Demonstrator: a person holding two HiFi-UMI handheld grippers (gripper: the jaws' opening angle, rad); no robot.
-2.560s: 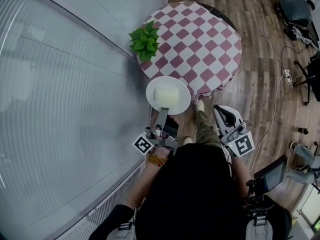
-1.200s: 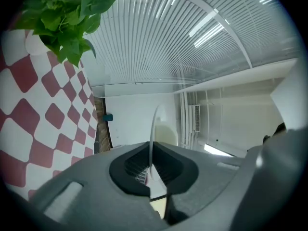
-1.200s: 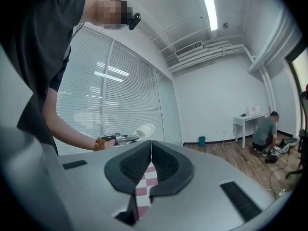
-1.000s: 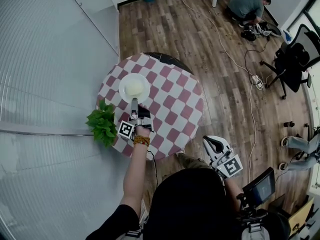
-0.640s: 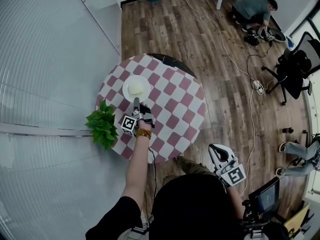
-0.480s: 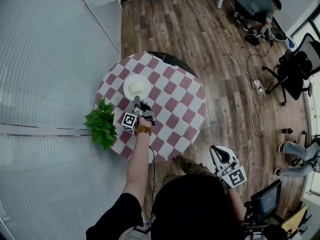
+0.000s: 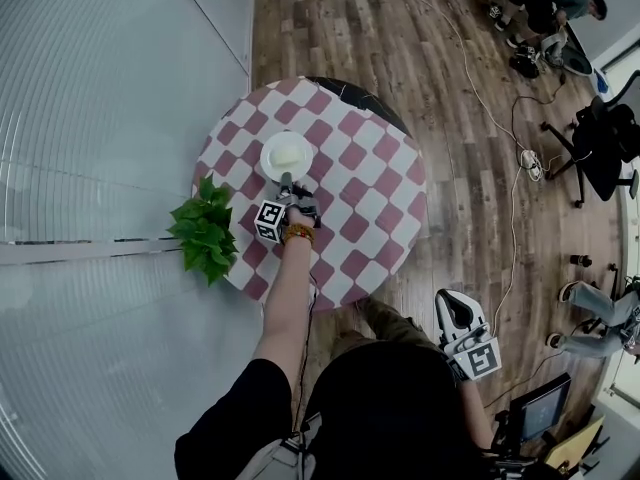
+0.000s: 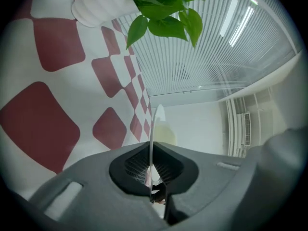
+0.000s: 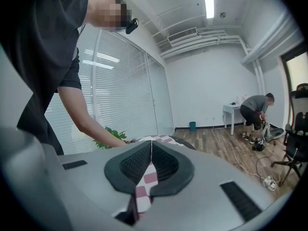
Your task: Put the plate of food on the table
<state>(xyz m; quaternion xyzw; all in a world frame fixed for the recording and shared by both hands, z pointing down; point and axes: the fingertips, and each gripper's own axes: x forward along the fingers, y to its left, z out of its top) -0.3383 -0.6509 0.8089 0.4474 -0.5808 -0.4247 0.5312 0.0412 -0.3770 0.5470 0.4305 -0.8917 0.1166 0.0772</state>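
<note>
A white plate (image 7: 287, 155) with a pale yellow block of food lies over the left part of the round red-and-white checked table (image 7: 370, 198). My left gripper (image 7: 286, 181) is shut on the plate's near rim. In the left gripper view the plate (image 8: 153, 124) shows edge-on between the shut jaws of that gripper (image 8: 151, 150), close to the cloth (image 8: 43, 124); whether it touches the cloth I cannot tell. My right gripper (image 7: 456, 315) hangs low beside my body, off the table. Its jaws (image 9: 151, 146) are shut on nothing.
A green plant (image 7: 205, 236) in a white pot (image 8: 98, 6) stands at the table's left edge, close to the plate. Blinds (image 7: 90, 118) run along the left. Cables (image 7: 510, 208), an office chair (image 7: 608, 133) and a crouching person (image 9: 255, 112) occupy the wooden floor at the right.
The plate, earlier held short of the table, is now over its left part with my left gripper still shut on it. In the last second it barely moved. The right gripper stayed low.
</note>
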